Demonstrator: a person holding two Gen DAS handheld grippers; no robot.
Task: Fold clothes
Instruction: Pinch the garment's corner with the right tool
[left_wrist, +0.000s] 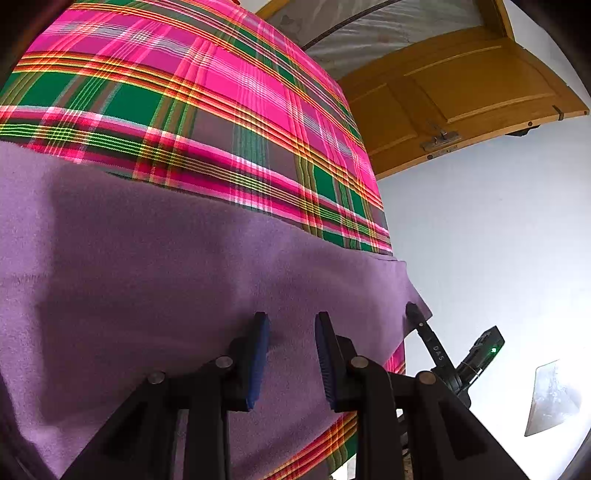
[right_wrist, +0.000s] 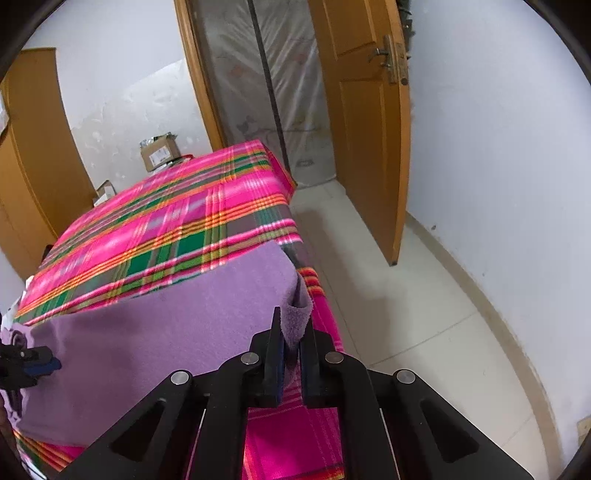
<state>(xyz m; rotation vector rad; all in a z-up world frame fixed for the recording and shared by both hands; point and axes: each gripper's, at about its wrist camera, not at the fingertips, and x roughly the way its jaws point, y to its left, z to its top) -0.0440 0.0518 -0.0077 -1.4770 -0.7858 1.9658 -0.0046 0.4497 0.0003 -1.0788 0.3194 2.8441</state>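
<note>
Where right gripper (left_wrist: 410, 308) shows, arm reads "DAS".

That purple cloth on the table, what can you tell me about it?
The purple cloth looks like soft, fuzzy fleece, plain with no pattern. It lies spread flat over a pink and green plaid cover. The right gripper pinches one corner, lifted and bunched. The left gripper's fingers stand apart over the cloth near its edge.
</note>
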